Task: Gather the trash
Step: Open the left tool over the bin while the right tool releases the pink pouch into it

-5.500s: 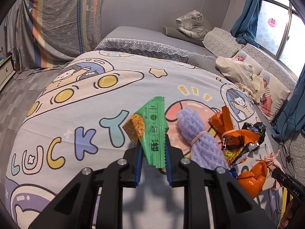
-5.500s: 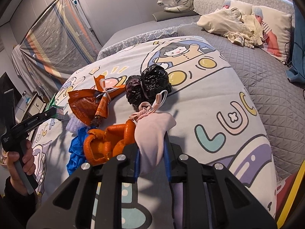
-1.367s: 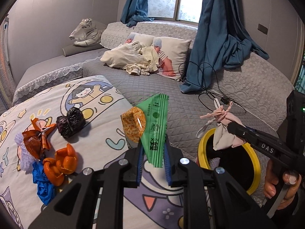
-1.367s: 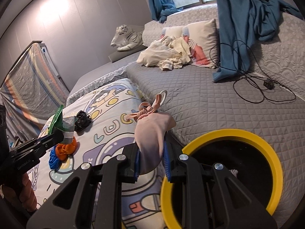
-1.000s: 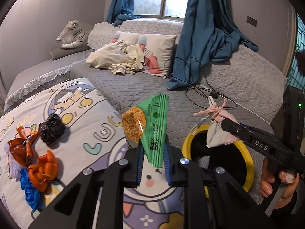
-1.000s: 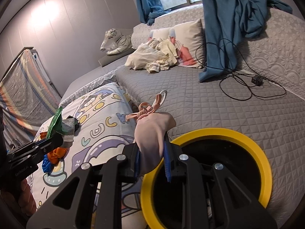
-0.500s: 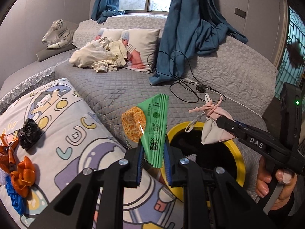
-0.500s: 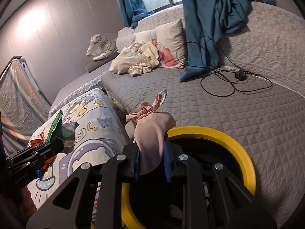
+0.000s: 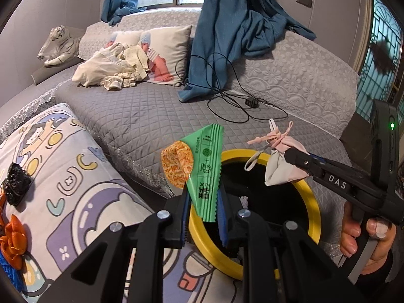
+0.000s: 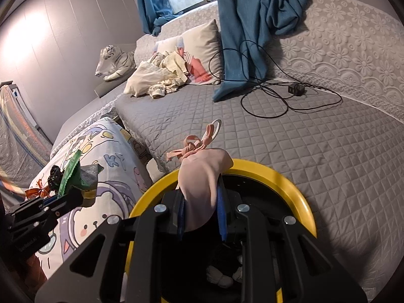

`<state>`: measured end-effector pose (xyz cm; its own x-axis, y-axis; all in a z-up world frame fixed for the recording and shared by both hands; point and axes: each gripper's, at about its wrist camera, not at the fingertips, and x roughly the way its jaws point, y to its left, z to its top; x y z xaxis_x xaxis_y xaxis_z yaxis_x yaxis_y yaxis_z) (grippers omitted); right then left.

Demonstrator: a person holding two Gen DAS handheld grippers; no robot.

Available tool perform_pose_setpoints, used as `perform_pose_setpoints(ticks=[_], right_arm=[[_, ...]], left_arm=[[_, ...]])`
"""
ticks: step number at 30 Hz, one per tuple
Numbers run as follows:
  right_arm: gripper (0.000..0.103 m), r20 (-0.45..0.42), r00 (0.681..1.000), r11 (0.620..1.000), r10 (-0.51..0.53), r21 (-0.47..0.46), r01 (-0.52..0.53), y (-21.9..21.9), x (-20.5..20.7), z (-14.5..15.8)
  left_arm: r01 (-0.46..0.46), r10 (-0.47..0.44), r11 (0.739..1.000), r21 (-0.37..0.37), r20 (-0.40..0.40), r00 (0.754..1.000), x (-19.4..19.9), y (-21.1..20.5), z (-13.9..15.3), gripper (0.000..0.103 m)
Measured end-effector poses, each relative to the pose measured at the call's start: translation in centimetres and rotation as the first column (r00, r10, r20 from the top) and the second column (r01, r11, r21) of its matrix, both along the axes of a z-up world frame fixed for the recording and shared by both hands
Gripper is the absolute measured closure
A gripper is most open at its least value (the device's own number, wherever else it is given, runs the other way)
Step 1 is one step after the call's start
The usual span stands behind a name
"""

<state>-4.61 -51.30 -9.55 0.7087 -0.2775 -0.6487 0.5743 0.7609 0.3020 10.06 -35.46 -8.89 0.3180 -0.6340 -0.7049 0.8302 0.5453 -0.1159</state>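
Note:
My left gripper (image 9: 203,199) is shut on a green noodle wrapper (image 9: 205,171) and holds it at the near-left rim of the yellow-rimmed trash bin (image 9: 311,202). My right gripper (image 10: 200,202) is shut on a knotted pink bag (image 10: 202,176) and holds it over the bin's opening (image 10: 290,184). The right gripper with the pink bag (image 9: 282,166) also shows in the left wrist view. The left gripper with the wrapper (image 10: 73,174) shows at the left of the right wrist view. White scraps (image 10: 219,277) lie inside the bin.
A black bag (image 9: 15,184), an orange bag (image 9: 11,240) and a blue scrap (image 9: 7,267) lie on the cartoon blanket (image 9: 83,202). The grey quilted bed (image 9: 151,116) holds pillows, clothes, a toy tiger (image 9: 59,44), a cable and charger (image 9: 251,102), and a blue curtain (image 9: 227,25).
Both grippers have moved further toward the bin with their loads. The pink bag now hangs over the bin's opening and the wrapper reaches its rim.

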Motion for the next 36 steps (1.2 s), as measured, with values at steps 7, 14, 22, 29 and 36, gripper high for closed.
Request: perform_pose_setpoints(ticks=[7, 14, 22, 29, 36], right_arm=[[0.084, -0.017, 1.000, 1.000, -0.022, 0.013, 0.022, -0.7, -0.4, -0.9], [0.083, -0.041, 0.998, 0.998, -0.048, 0.031, 0.049, -1.6, -0.6, -2.0], [0.083, -0.069, 0.996, 0.997, -0.055, 0.054, 0.059, -2.2, -0.6, -3.3], [0.082, -0.080, 0.995, 0.996, -0.056, 0.064, 0.061, -2.4, -0.5, -3.8], [0.066, -0.088, 0.993, 0.995, -0.072, 0.069, 0.078, -2.7, -0.5, -3.8]], left_arm=[[0.044, -0.043, 0.998, 0.034, -0.027, 0.999, -0.7, -1.9, -1.6, 0.086], [0.083, -0.080, 0.994, 0.073, -0.043, 0.996, -1.5, -3.7, -3.2, 0.086], [0.122, -0.114, 0.988, 0.098, -0.086, 0.990, -2.0, -5.1, -4.9, 0.085], [0.128, -0.118, 0.987, 0.094, -0.105, 0.987, -1.8, -5.2, -5.3, 0.085], [0.119, -0.111, 0.989, 0.083, -0.097, 0.989, -1.9, -4.9, -5.1, 0.060]])
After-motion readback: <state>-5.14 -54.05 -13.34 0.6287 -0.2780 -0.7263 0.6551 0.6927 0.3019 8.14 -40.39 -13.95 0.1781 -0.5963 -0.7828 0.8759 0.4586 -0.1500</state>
